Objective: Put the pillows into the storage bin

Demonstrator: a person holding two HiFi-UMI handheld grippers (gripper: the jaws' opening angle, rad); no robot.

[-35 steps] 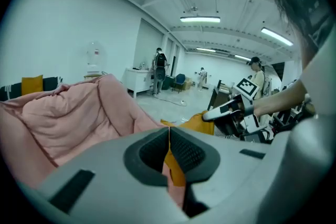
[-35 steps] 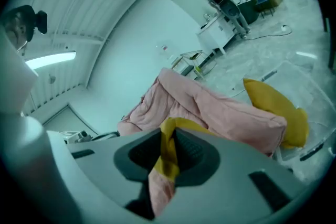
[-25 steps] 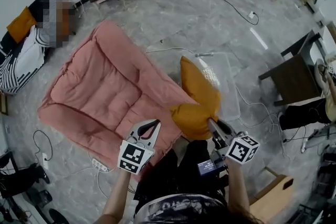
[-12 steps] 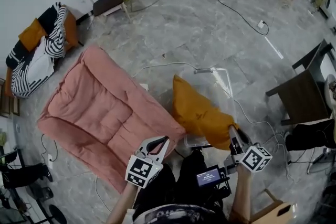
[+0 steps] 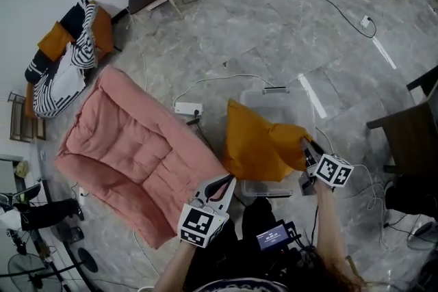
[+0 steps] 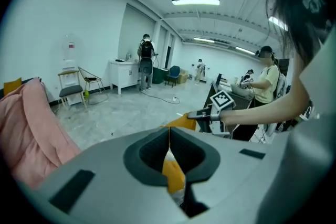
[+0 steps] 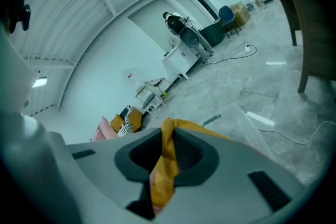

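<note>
I can make out no words or numbers anywhere. The left marker cube on the left gripper and the right marker cube on the right gripper carry only black-and-white square patterns, no letters. The small screen at the person's waist glows with bluish characters too small for me to read. A white notice on the wall bears a red mark, illegible.

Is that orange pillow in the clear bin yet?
Not settled in. The orange pillow hangs over the clear bin, its corner pinched in the right gripper. Whether its bottom touches inside, I cannot tell.
</note>
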